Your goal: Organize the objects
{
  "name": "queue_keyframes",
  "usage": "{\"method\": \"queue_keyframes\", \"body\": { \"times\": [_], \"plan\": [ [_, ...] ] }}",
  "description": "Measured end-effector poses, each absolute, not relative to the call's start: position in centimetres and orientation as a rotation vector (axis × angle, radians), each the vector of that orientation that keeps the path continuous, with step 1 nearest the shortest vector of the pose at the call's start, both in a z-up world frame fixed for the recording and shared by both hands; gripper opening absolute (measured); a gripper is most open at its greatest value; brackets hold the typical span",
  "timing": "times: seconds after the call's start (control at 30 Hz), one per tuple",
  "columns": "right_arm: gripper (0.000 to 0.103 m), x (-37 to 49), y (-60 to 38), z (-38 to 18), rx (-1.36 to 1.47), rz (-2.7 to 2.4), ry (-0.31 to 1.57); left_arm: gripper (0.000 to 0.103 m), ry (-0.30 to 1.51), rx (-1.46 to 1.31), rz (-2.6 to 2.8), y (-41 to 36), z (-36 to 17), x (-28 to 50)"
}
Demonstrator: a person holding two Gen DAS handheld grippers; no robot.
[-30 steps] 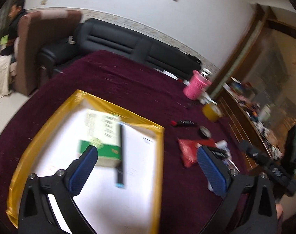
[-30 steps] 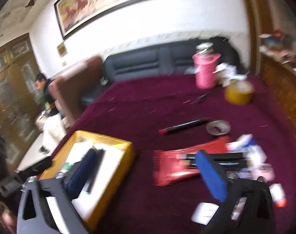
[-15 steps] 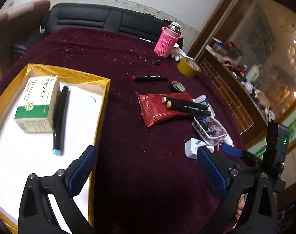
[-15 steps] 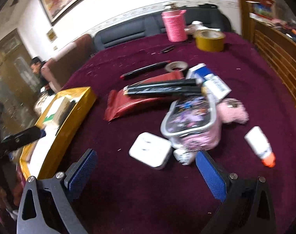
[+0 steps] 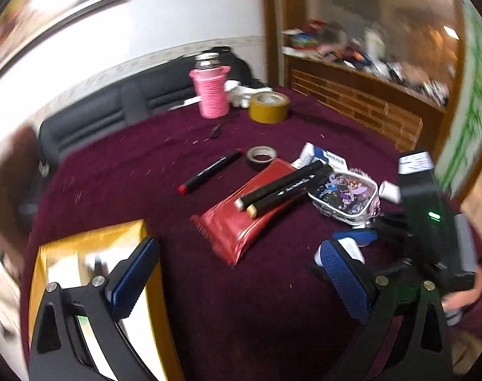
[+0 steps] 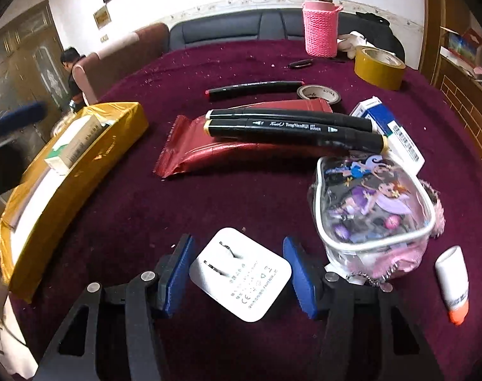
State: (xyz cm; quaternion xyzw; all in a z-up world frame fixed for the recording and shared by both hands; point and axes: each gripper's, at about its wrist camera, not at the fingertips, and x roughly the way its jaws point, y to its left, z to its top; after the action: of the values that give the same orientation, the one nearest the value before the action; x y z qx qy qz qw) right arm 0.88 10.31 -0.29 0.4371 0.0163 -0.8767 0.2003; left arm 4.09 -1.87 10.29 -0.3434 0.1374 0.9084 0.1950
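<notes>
We are closing the right gripper (image 6: 237,276) around the white plug adapter (image 6: 241,274), which is lying flat on the maroon surface (image 6: 120,209) just in front of the clear cartoon pouch (image 6: 372,209). A second ago these fingers were standing wide above the clutter; now they are flanking the adapter, with narrow gaps still showing at both pads, so the grasp is not yet complete. The left gripper (image 5: 241,281) is hovering with fingers wide and empty, having swung away from the gold-rimmed tray (image 6: 82,165). We are judging the tray to be the adapter's destination.
</notes>
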Motion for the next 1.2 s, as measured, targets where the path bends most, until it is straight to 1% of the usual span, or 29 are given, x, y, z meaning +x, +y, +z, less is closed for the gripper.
{"method": "queue_keyframes", "body": {
  "times": [0.07, 0.23, 0.33, 0.43, 0.57, 0.6, 0.63, 0.67, 0.7, 0.77, 0.8, 0.83, 0.87, 0.93, 1.03, 1.1, 1.13, 1.17, 1.2],
  "plan": [
    [0.062, 1.5, 11.0, -0.5, 1.207, -2.461, 0.019, 0.101, 0.474, -0.98, 2.51, -0.4, 9.5, 2.5],
    [0.062, 1.1, 13.3, -0.7, 1.208, -2.428, -0.163, 0.101, 0.728, -1.0, 2.393, 2.8, 6.2, -1.5],
    [0.063, 0.4, 13.9, -0.8, 1.208, -2.392, -0.239, 0.101, 0.883, -1.002, 2.365, 4.0, 4.3, -3.5],
    [0.063, 0.2, 13.7, -0.8, 1.205, -2.387, -0.241, 0.101, 0.925, -1.0, 2.346, 4.9, 3.3, -5.4],
    [0.063, 0.3, 13.2, -0.7, 1.199, -2.394, -0.215, 0.101, 0.892, -1.107, 2.255, 6.3, 1.3, -7.0],
    [0.063, 0.3, 13.2, -0.8, 1.199, -2.391, -0.221, 0.097, 0.845, -1.108, 2.282, 6.2, 1.5, -7.0],
    [0.063, 0.2, 13.4, -0.7, 1.197, -2.388, -0.229, 0.081, 0.791, -1.16, 2.256, 6.1, 1.4, -7.2],
    [0.063, 0.3, 13.6, -0.8, 1.196, -2.384, -0.241, 0.055, 0.74, -1.182, 2.252, 6.0, 1.6, -7.1],
    [0.063, 0.2, 13.6, -0.7, 1.196, -2.379, -0.249, 0.052, 0.749, -1.193, 2.285, 5.8, 1.8, -6.7],
    [0.063, 0.3, 13.7, -0.8, 1.196, -2.378, -0.253, 0.036, 0.718, -1.209, 2.29, 5.1, 2.4, -5.8],
    [0.063, 0.4, 13.7, -0.8, 1.195, -2.379, -0.251, 0.031, 0.684, -1.222, 2.288, 4.5, 2.8, -5.0],
    [0.063, 0.4, 13.7, -0.8, 1.196, -2.379, -0.25, 0.017, 0.649, -1.233, 2.285, 4.0, 3.2, -4.4],
    [0.063, 0.4, 13.7, -0.8, 1.196, -2.381, -0.246, 0.013, 0.595, -1.248, 2.275, 3.4, 3.7, -3.7],
    [0.063, 0.5, 13.7, -0.8, 1.196, -2.384, -0.239, 0.012, 0.477, -1.29, 2.25, 1.8, 4.5, -1.7],
    [0.063, 0.6, 13.6, -0.8, 1.196, -2.387, -0.235, 0.013, 0.476, -1.332, 2.238, 0.5, 4.5, 1.1],
    [0.063, 0.8, 13.7, -0.8, 1.196, -2.39, -0.235, 0.02, 0.492, -1.33, 2.268, -0.2, 4.6, 2.0],
    [0.063, 0.8, 13.7, -0.8, 1.196, -2.389, -0.235, 0.033, 0.502, -1.313, 2.283, -0.4, 4.7, 2.0],
    [0.063, 0.8, 13.7, -0.8, 1.196, -2.389, -0.236, 0.051, 0.511, -1.29, 2.303, -0.4, 4.9, 2.0],
    [0.063, 0.8, 13.7, -0.8, 1.196, -2.39, -0.235, 0.059, 0.513, -1.273, 2.34, -0.3, 5.1, 1.9]
  ]
}}
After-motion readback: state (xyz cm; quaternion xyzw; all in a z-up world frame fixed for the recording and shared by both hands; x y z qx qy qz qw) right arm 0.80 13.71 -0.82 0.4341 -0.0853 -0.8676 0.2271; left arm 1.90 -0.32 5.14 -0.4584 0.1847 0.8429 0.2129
